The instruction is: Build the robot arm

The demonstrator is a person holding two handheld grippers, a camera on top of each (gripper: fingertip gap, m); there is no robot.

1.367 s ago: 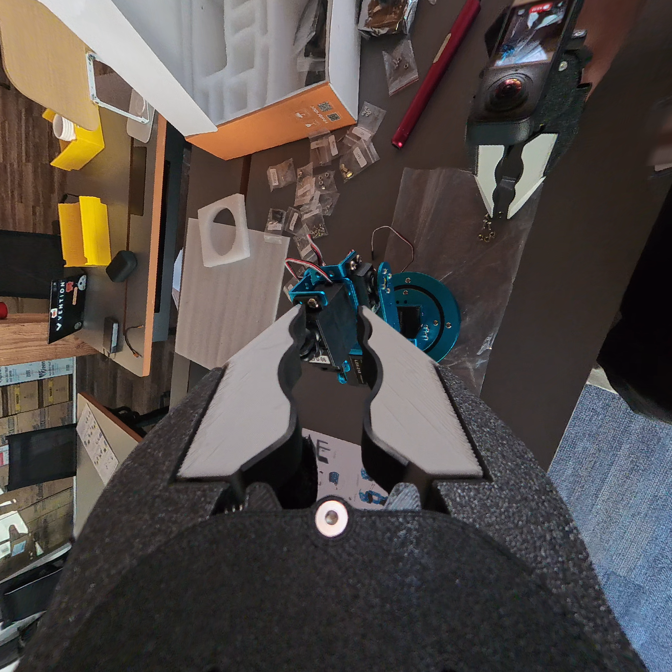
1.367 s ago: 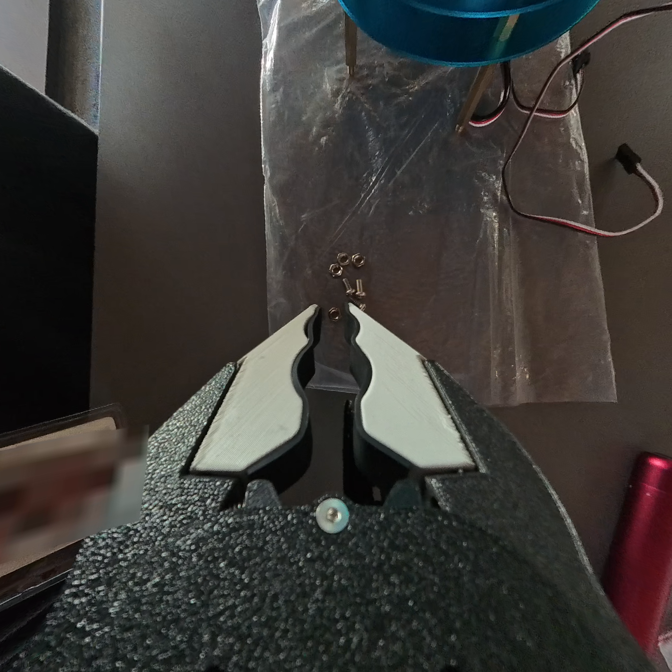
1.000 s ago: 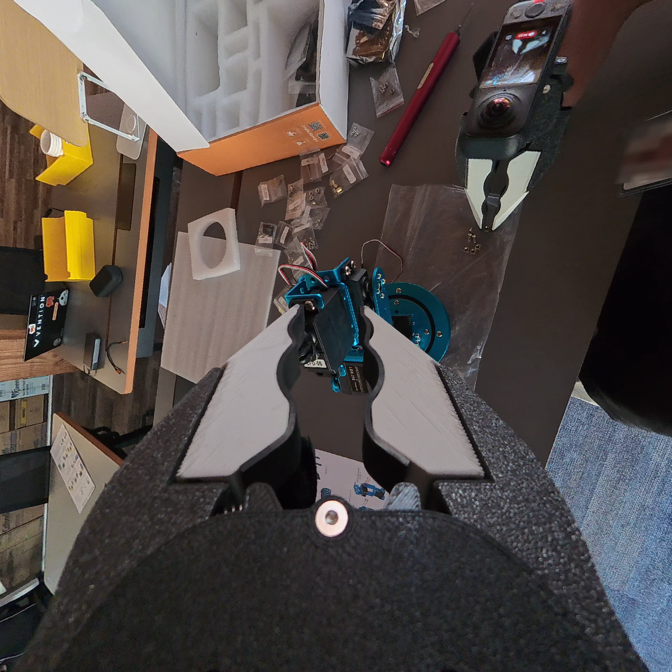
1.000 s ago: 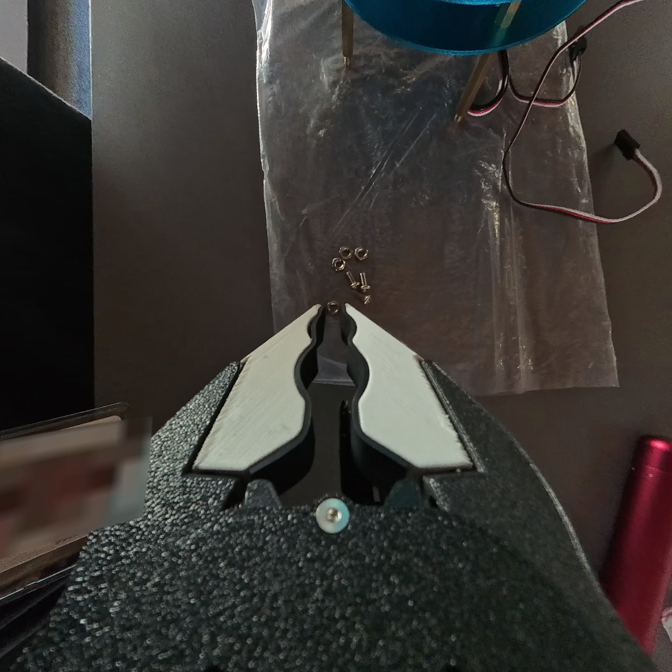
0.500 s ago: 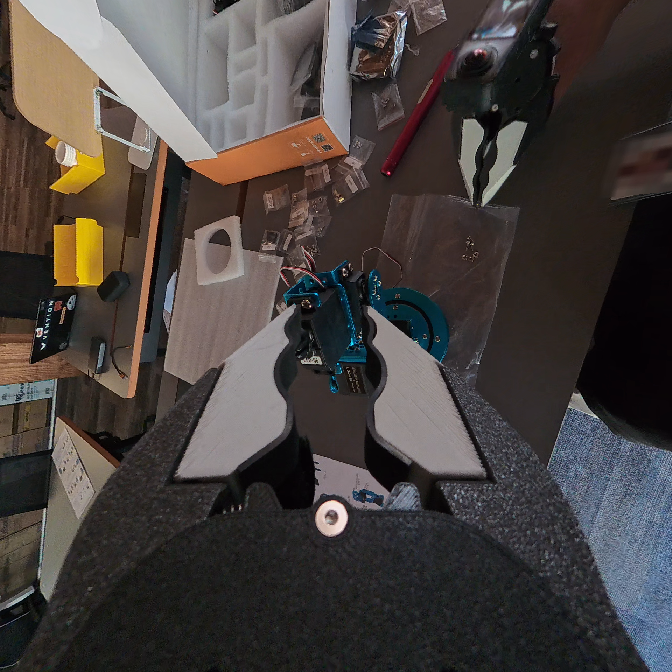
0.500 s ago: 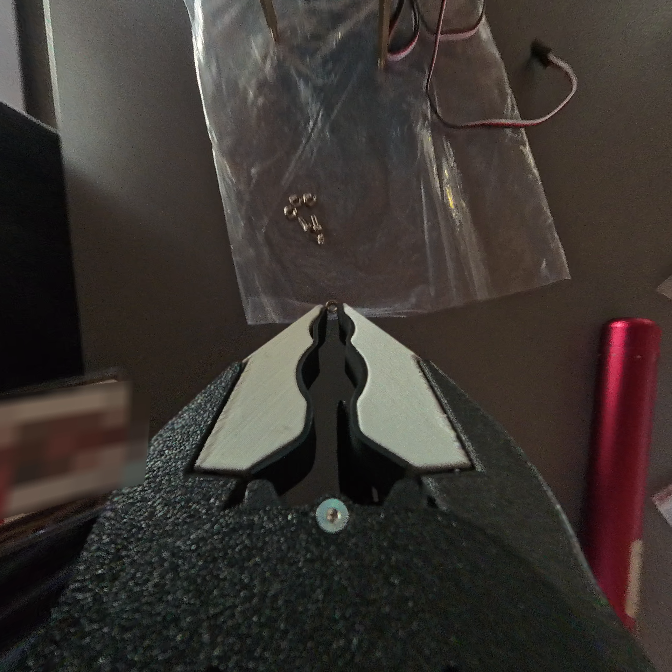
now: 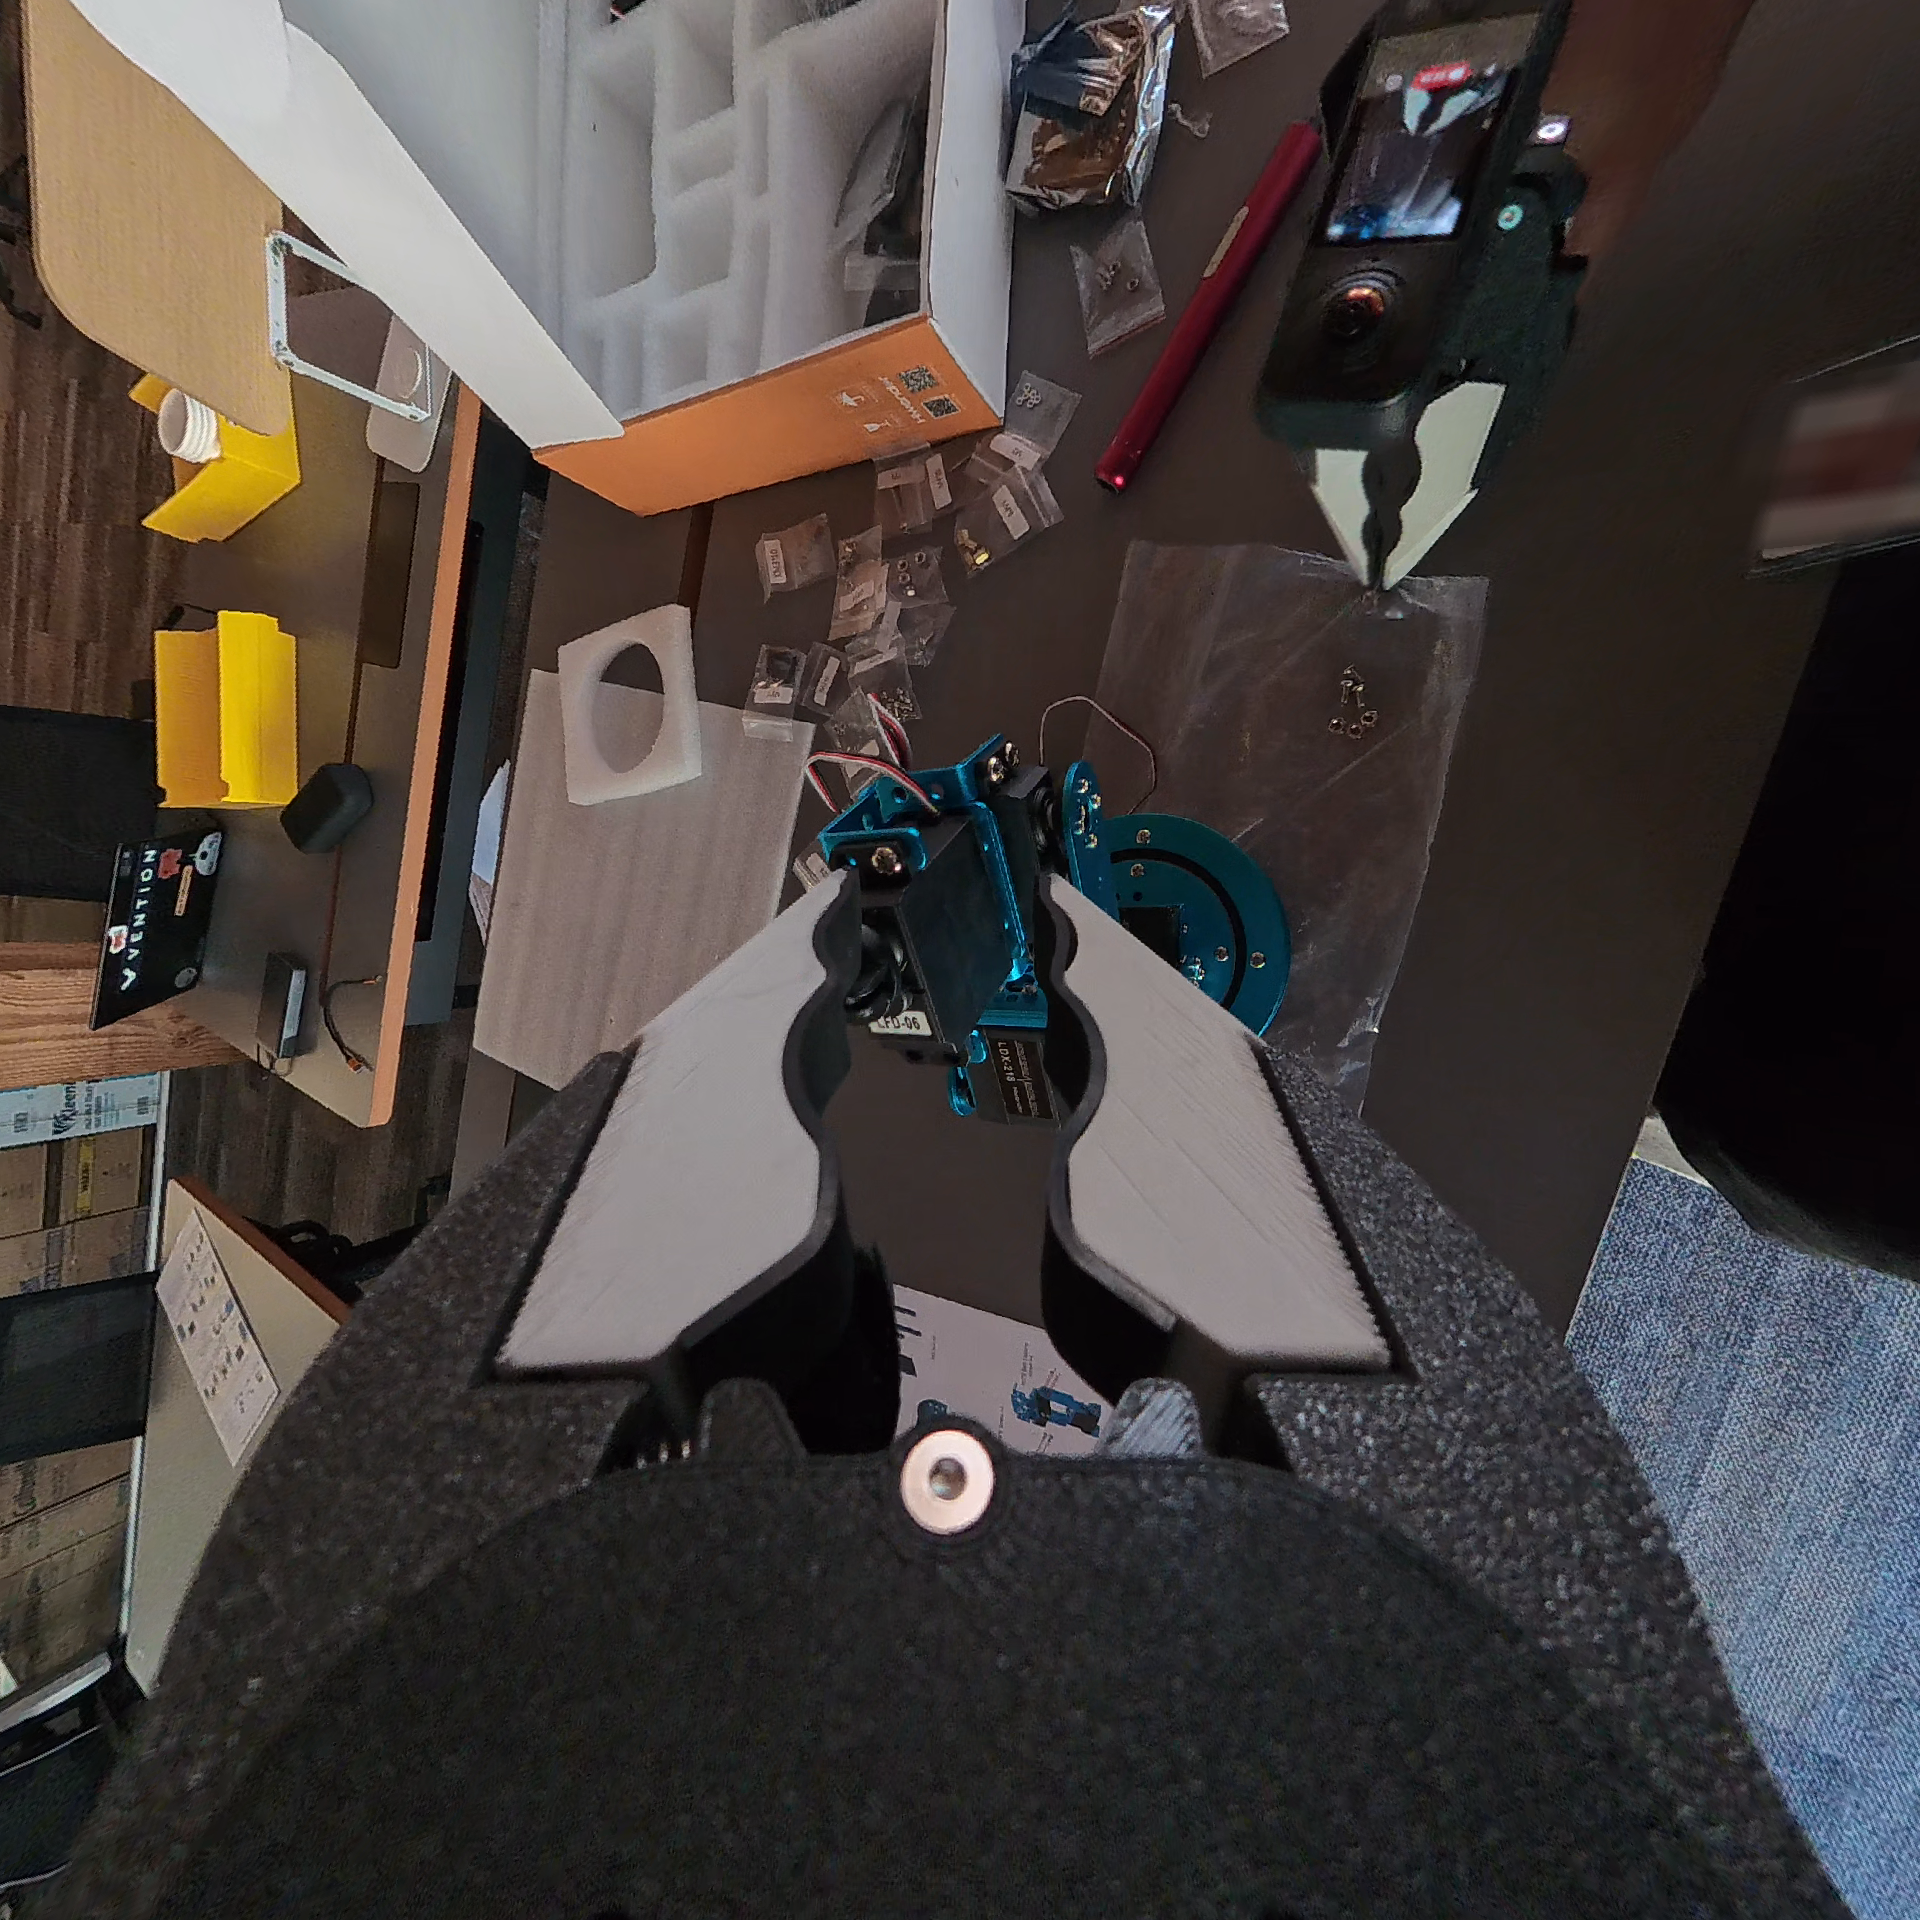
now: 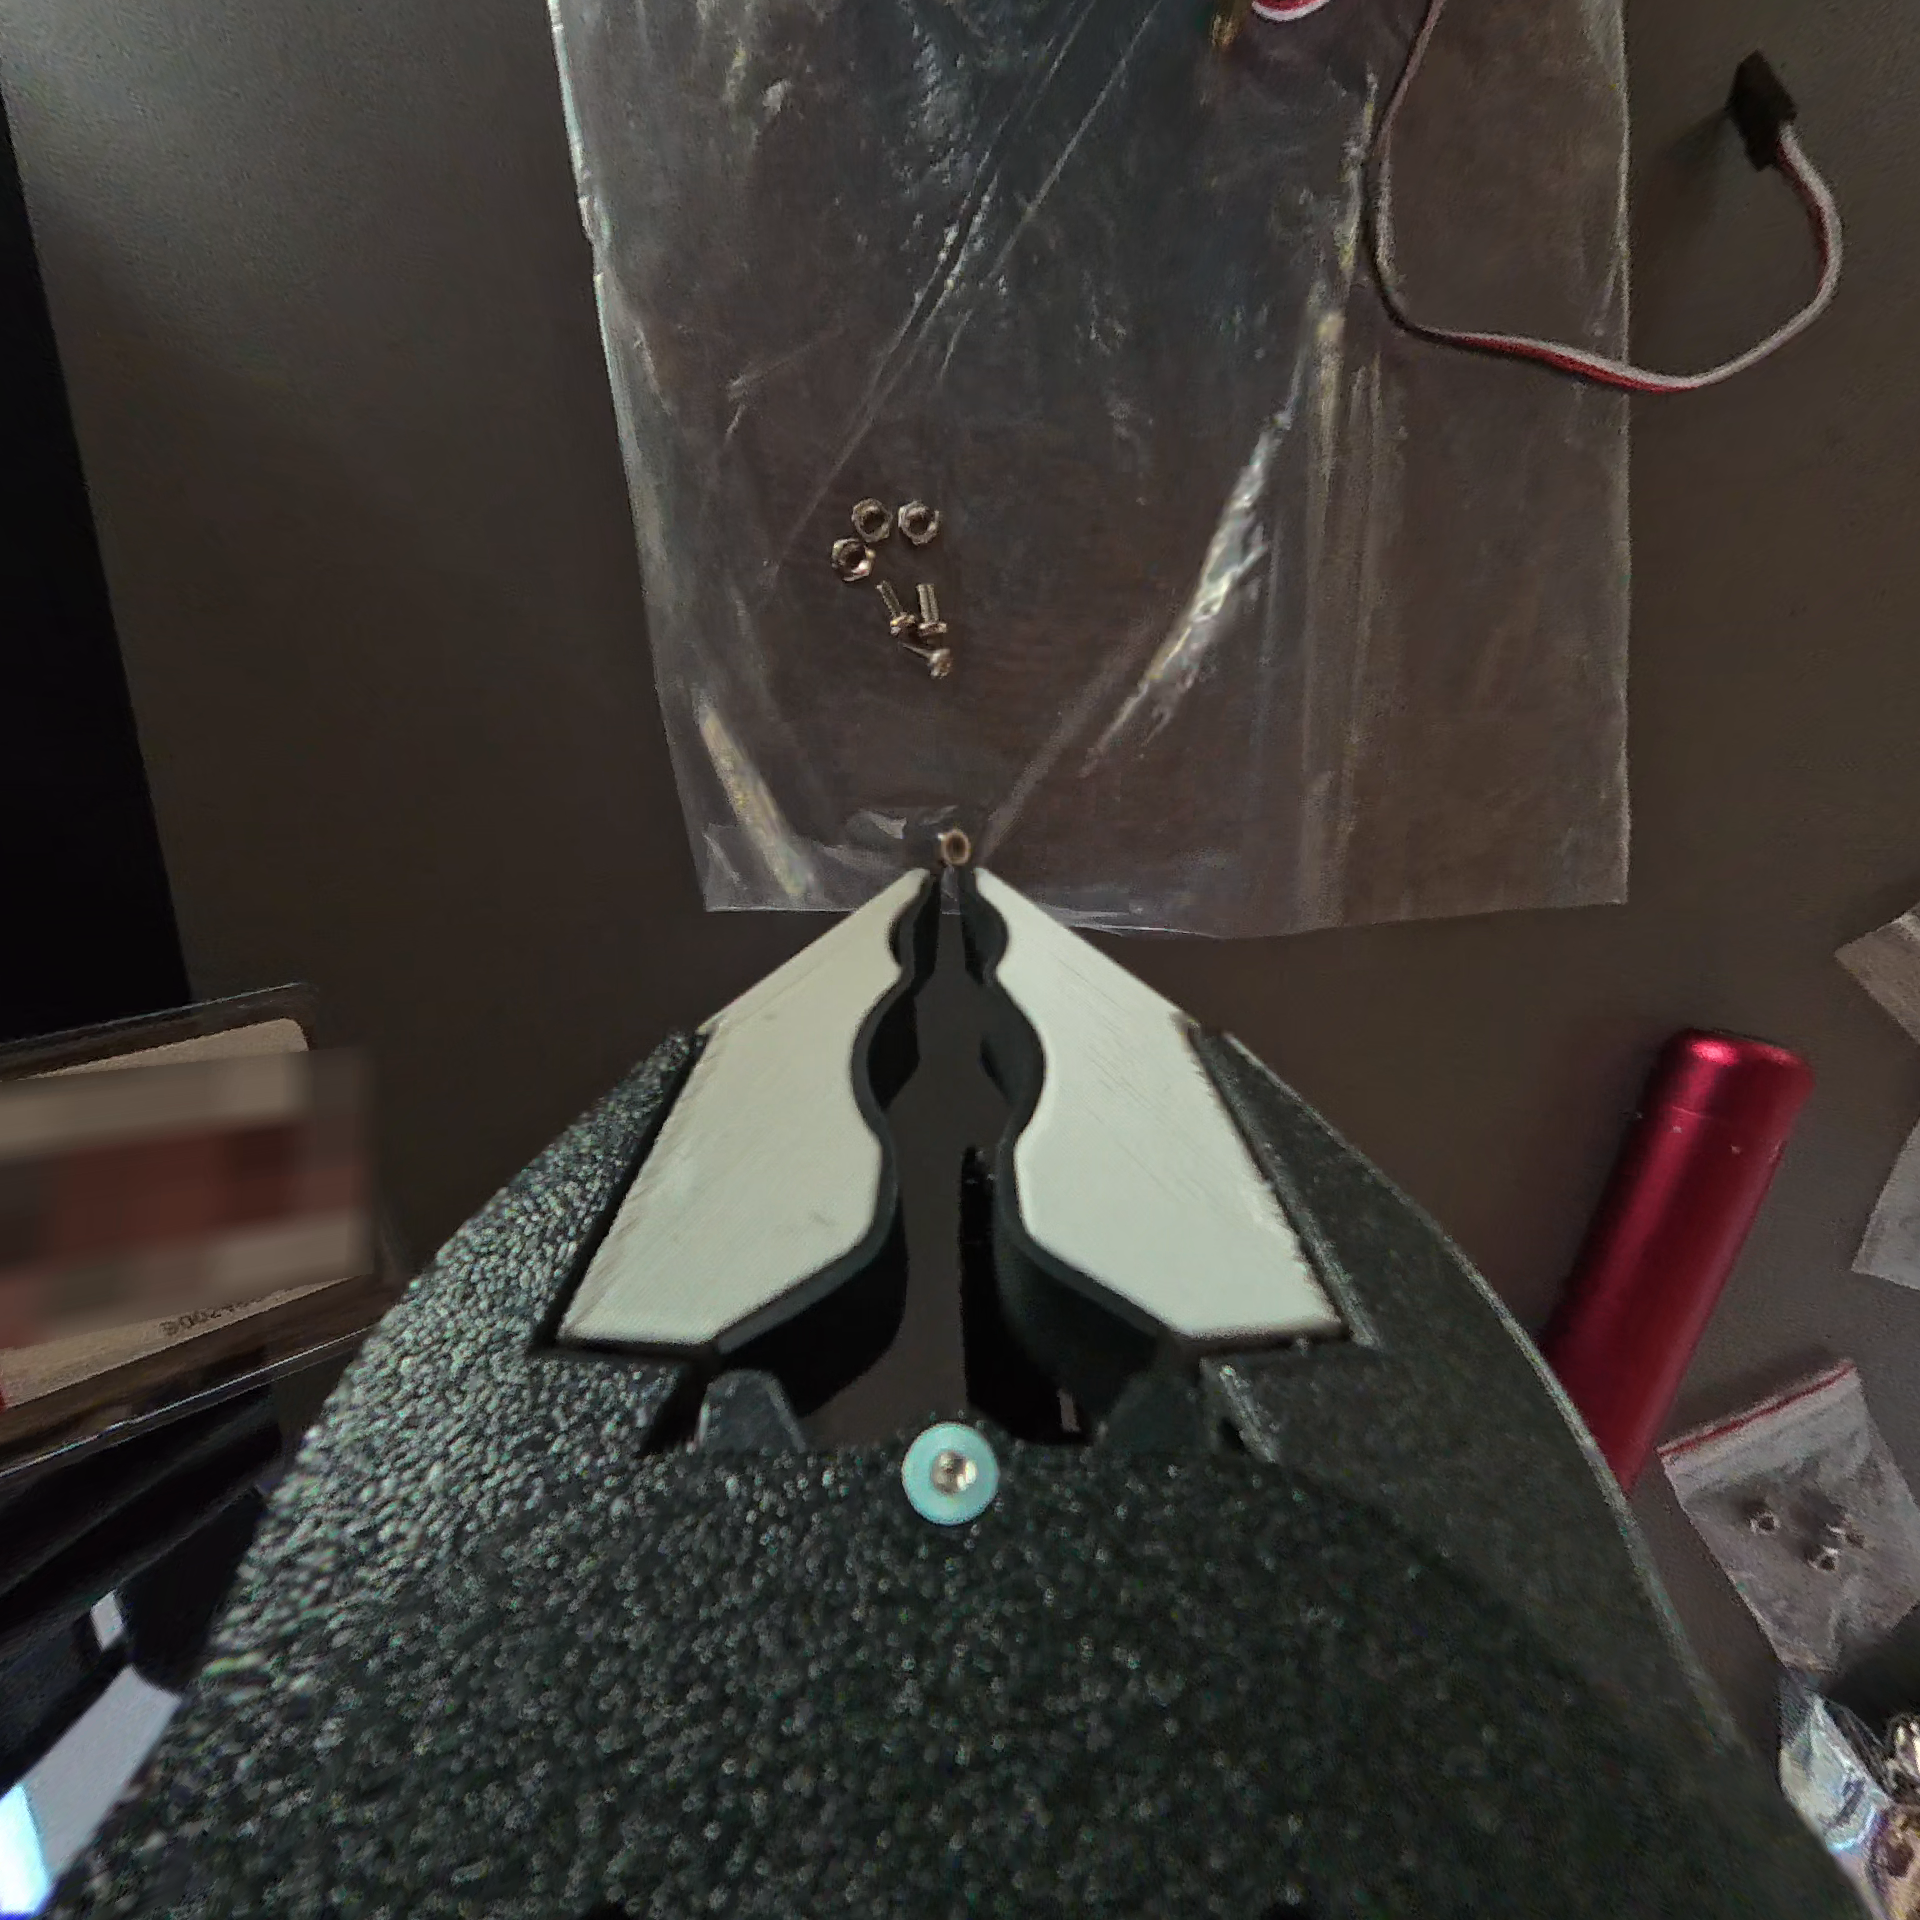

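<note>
My left gripper [image 7: 945, 894] is shut on a black servo in a blue metal bracket [image 7: 961, 925] and holds it above a blue round base [image 7: 1205, 925]. My right gripper [image 8: 951, 878] is shut on a small metal nut [image 8: 952, 846] pinched at its very tips, over the near edge of a clear plastic bag [image 8: 1143, 364]. A small cluster of nuts and screws [image 8: 894, 582] lies on the bag just beyond it. In the left wrist view the right gripper [image 7: 1387, 566] hangs at the bag's far corner [image 7: 1226, 665], with the loose hardware [image 7: 1351, 707] close by.
A red cylindrical tool [image 8: 1662, 1195] lies to the right, and a servo wire [image 8: 1714, 312] curls past the bag. An open orange and white box [image 7: 779, 436], small parts bags [image 7: 904, 582] and white foam [image 7: 623, 727] lie across the dark table. Blue carpet [image 7: 1766, 1455] lies past the table edge.
My right gripper closed on one nut from the cluster and drew back with it to the bag's edge. My left gripper kept its hold on the servo bracket.
</note>
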